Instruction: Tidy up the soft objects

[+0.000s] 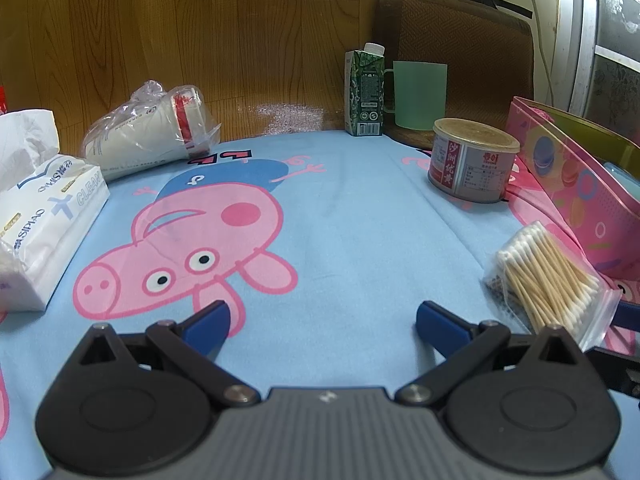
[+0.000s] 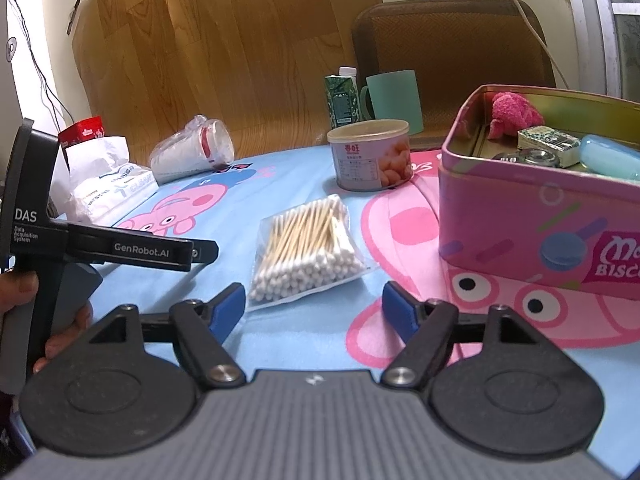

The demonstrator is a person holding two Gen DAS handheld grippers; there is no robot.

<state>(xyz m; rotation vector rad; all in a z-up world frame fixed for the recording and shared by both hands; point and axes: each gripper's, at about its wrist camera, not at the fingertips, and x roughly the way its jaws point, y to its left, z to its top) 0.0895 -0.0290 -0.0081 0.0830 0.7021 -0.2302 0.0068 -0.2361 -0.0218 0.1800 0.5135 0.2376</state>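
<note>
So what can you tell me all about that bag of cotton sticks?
The bag of cotton swabs is a clear, soft plastic pouch packed with wooden sticks tipped in white cotton. It lies flat on the blue cartoon-pig cloth, between the round can and the right tool, beside the pink tin. Nothing grips it.

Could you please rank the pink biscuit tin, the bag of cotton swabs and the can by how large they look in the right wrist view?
1. pink biscuit tin, also nearest
2. bag of cotton swabs
3. can, farthest, so its true size is unsure
</note>
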